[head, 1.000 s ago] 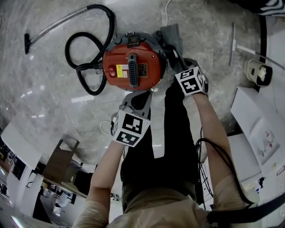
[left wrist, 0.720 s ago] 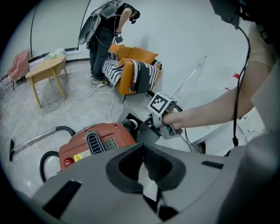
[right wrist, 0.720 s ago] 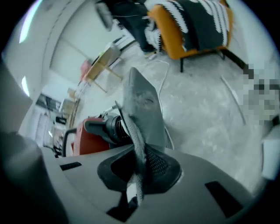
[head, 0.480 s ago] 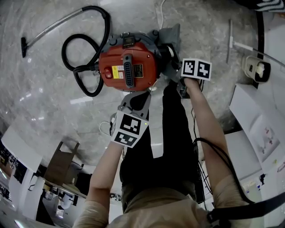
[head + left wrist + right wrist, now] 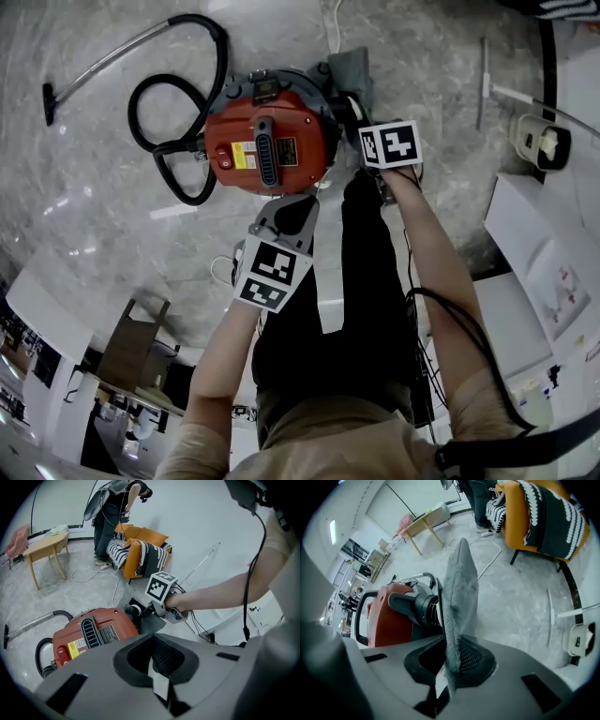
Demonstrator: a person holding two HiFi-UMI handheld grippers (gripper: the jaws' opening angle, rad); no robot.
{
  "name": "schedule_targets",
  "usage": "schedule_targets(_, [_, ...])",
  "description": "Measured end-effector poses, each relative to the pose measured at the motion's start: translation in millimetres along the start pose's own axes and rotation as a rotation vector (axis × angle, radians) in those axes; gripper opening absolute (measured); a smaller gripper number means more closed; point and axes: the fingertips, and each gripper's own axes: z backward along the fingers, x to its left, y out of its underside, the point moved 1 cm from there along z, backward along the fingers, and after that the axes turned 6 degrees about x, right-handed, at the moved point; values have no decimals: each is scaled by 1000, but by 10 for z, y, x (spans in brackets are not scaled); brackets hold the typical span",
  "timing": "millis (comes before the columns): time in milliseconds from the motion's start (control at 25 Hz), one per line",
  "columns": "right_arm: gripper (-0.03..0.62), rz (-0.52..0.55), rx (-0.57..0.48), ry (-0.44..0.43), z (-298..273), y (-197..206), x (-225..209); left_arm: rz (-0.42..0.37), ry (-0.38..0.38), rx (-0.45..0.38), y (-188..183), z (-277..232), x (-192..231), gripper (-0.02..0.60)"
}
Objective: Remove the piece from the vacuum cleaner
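Observation:
A red vacuum cleaner (image 5: 267, 141) stands on the grey marble floor. A grey mesh fabric piece (image 5: 352, 70) hangs off its far right side. In the right gripper view this piece (image 5: 459, 588) rises on edge from between the jaws, beside the black outlet (image 5: 419, 606) of the vacuum cleaner (image 5: 389, 616). My right gripper (image 5: 450, 667) is shut on the piece's lower edge. In the head view the right gripper (image 5: 367, 131) sits at the machine's right flank. My left gripper (image 5: 286, 204) hovers just in front of the machine, shut and holding nothing (image 5: 157, 667).
A black hose (image 5: 178, 122) loops left of the vacuum, and a metal wand (image 5: 103, 56) runs to the far left. A white cable (image 5: 101, 576) lies on the floor. An orange chair (image 5: 534, 513), a wooden table (image 5: 47, 543) and a standing person (image 5: 112, 508) are behind. A white device (image 5: 544, 150) lies right.
My right gripper has moved up and left, close against the vacuum's right side, and its marker cube has turned. The left gripper has barely shifted.

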Motion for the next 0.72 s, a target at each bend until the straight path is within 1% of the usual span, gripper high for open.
schedule_targets(120, [23, -13, -22, -55, -7, 3, -3, 2, 6, 1, -4, -21, -13, 3])
schedule_targets(240, [25, -135, -58, -167, -11, 20, -21, 1, 12, 4, -5, -33, -23, 3])
schedule_targets(280, [25, -130, -61, -173, -8, 25, -23, 2, 12, 5, -5, -32, -20, 3])
schedule_targets(320, [25, -81, -57, -148, -6, 28, -25, 5, 11, 5, -6, -29, -11, 3])
schedule_targets(400, [23, 41, -44, -67, -7, 26, -30, 11, 7, 4, -4, -18, 24, 3])
schedule_targets(640, [21, 237, -44, 81, -41, 72, -66, 14, -2, 8, 22, -37, 117, 3])
schedule_targets(720, [21, 261, -59, 107, -41, 81, -79, 5, -4, 9, 15, -64, 131, 3])
